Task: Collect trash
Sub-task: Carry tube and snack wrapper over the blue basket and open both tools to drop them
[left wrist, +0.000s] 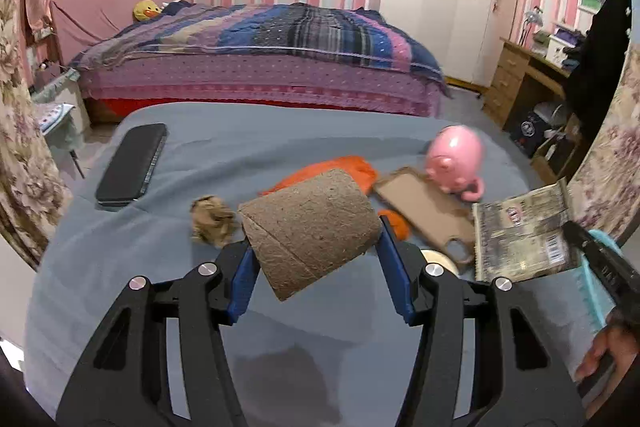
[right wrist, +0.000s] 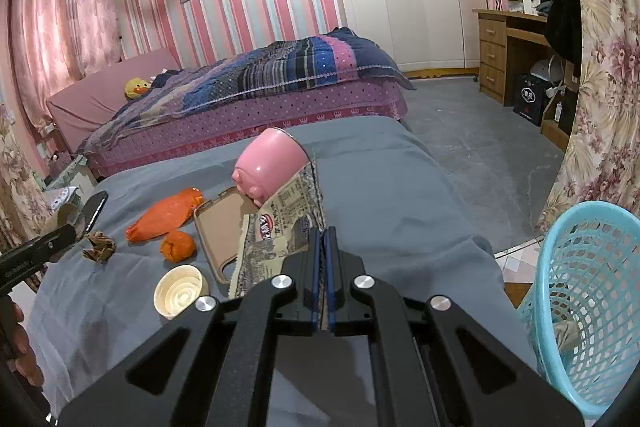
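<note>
Cardboard tube point(left wrist: 310, 227) clamped in left tongs point(left wrist: 316, 263), wrapper point(right wrist: 280, 227) in right tongs point(right wrist: 322, 267), over grey table point(right wrist: 380, 187).

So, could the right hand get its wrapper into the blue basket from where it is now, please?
Probably yes: the right gripper is shut on the wrapper, the blue basket stands beside the table's near right edge with its mouth open, and nothing lies between them.
</note>
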`<move>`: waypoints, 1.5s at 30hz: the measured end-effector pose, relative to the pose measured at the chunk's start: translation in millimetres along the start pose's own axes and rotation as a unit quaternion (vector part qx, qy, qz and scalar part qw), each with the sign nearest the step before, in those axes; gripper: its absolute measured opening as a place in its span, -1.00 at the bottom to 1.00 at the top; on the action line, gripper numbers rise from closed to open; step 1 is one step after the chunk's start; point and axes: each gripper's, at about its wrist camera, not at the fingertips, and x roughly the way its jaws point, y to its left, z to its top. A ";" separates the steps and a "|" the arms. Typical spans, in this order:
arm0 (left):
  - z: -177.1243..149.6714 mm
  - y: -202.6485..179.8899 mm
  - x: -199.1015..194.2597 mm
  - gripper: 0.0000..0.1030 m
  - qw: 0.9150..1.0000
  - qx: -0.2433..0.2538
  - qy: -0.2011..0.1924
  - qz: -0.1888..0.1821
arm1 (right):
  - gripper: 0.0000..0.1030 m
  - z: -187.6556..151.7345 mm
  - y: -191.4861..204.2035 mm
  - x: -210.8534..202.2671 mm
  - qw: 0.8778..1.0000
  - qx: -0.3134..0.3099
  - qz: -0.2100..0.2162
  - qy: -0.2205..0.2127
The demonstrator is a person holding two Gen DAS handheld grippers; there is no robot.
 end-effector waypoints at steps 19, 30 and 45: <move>-13.3 -55.8 11.2 0.05 0.998 0.054 0.009 0.004 | -0.95 36.0 -93.9 -80.2 0.995 -0.033 -0.092 -0.033; -27.1 -106.7 1.4 0.05 0.996 0.079 0.010 -0.041 | -0.95 26.6 -192.8 -129.7 0.985 -0.011 -0.167 -0.027; -52.8 -231.7 -15.3 0.05 0.978 0.155 0.000 -0.137 | -0.95 -8.4 -244.5 -142.0 0.980 0.011 -0.200 -0.004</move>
